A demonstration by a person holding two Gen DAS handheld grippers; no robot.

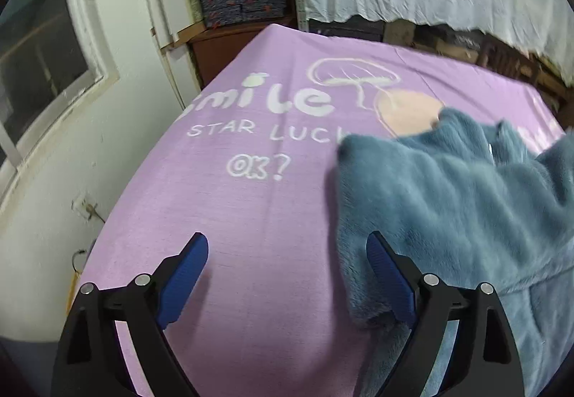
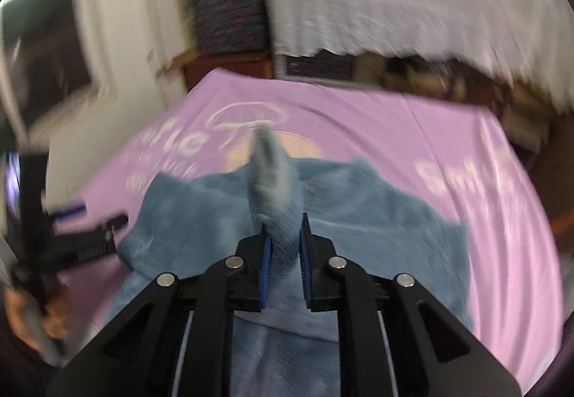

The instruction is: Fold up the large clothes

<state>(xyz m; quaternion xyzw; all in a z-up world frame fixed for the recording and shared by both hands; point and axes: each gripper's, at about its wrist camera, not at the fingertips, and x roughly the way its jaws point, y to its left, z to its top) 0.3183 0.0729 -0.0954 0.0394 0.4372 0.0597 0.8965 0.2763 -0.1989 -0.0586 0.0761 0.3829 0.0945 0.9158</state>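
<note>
Right wrist view motion-blurred; garment (image 2: 222,217) cut off, perhaps jacket.

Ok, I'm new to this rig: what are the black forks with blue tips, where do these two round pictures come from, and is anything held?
No robot here: a person carries a two-finger tool in each hand, with a wide-angle camera looking along its fingers. The left view shows the left tool open above a purple sheet printed with words; nothing is between its blue pads. A fluffy blue-grey garment lies on that sheet. The right view, blurred, shows the right tool shut on a bunched fold of the garment. At its left edge you can see the left tool and the hand carrying it.
</note>
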